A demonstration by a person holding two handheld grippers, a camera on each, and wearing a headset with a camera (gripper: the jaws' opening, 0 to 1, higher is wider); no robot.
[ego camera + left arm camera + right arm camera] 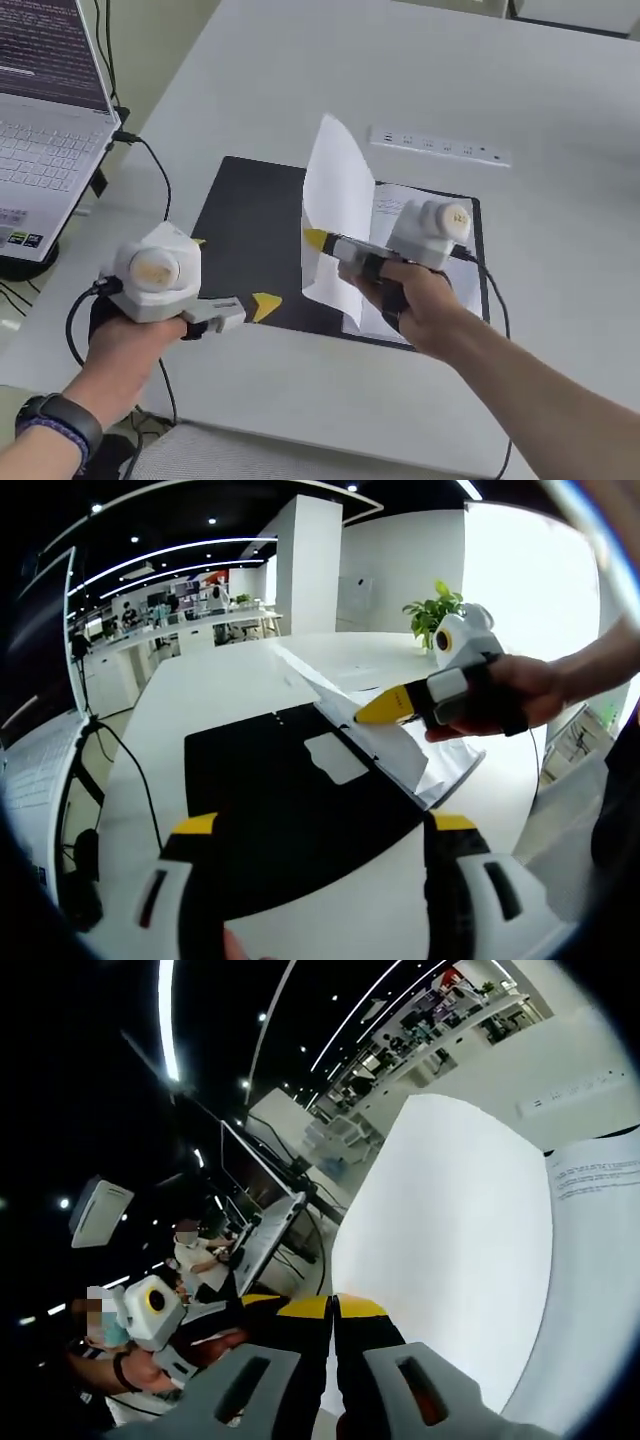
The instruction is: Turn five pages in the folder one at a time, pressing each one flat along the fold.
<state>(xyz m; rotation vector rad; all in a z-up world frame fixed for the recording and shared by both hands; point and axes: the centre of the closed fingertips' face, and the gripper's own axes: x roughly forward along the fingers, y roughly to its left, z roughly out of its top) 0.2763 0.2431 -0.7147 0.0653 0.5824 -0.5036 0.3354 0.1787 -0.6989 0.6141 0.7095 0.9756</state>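
The page (335,200) stands upright over the open folder (250,220) on the table (480,80), pinched by the closed right tool (318,240); the left tool (322,825) hovers open and empty. Pulling too hard could tear or crease it at the fold.

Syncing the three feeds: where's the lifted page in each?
Head view: lifted page stands upright at centre, above the open folder.
Left gripper view: seen edge-on, right of centre.
Right gripper view: broad white sheet, centre-right.
Shared landmark: right gripper, yellow-tipped, shut on the page's edge.
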